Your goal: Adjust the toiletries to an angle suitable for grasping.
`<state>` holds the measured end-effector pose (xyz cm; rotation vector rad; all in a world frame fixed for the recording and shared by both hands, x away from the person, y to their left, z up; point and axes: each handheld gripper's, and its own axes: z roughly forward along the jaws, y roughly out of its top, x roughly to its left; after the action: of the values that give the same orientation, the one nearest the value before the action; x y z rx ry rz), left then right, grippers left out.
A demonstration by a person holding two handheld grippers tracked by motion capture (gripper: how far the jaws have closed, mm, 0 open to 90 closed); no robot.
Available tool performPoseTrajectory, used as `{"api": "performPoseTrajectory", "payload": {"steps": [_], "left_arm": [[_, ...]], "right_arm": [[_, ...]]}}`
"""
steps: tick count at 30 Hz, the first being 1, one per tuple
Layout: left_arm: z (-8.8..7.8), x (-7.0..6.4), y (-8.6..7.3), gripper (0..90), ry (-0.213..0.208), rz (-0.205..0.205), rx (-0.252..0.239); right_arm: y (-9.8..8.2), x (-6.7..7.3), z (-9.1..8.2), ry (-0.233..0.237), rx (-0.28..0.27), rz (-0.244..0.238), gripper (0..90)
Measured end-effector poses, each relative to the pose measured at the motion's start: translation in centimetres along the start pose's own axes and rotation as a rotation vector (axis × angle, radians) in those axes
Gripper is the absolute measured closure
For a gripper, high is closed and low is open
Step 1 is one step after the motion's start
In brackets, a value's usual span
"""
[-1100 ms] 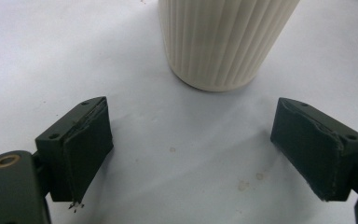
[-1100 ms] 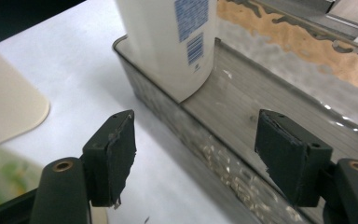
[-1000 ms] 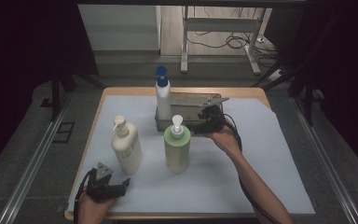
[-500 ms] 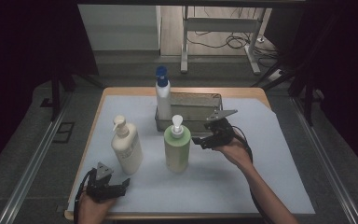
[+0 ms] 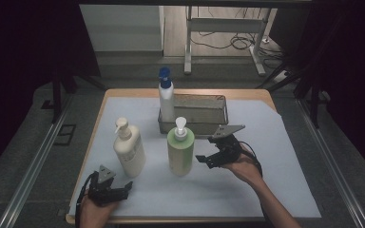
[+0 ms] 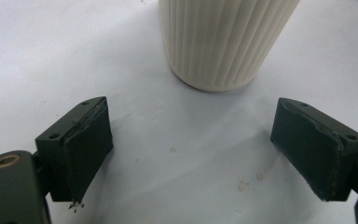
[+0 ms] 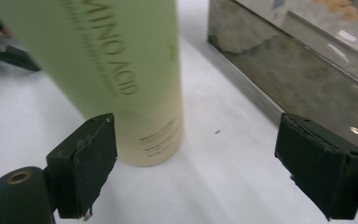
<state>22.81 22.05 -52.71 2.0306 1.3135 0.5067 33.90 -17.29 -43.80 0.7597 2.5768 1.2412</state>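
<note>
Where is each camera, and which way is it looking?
High view: sits above the person's side, looking forward and down on the table; both forearms and the left tongs and right tongs show.
Left gripper view: rides the left tongs, looking low along their two black jaws at the cream bottle.
Right gripper view: rides the right tongs, looking at the green bottle and metal tray.
Shared: the high view also shows the cream bottle, green bottle and metal tray.
</note>
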Motion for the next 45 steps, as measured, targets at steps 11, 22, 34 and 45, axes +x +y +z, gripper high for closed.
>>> {"api": "performPoseTrajectory", "payload": {"steps": [11,22,34,45], "left_arm": [[0.0,0.1,0.0,12.2,0.000,0.007,0.000],[0.0,0.1,0.0,12.2,0.000,0.007,0.000],[0.0,0.1,0.0,12.2,0.000,0.008,0.000],[0.0,0.1,0.0,12.2,0.000,0.008,0.001]], "right_arm": [[1.2,2.0,0.6,0.041,-0.029,-0.032,5.1],[3.1,3.3,2.1,0.055,-0.037,-0.058,2.9],[4.2,4.2,3.9,0.044,-0.046,-0.070,6.1],[4.5,4.3,4.3,0.020,-0.050,-0.063,12.1]]}}
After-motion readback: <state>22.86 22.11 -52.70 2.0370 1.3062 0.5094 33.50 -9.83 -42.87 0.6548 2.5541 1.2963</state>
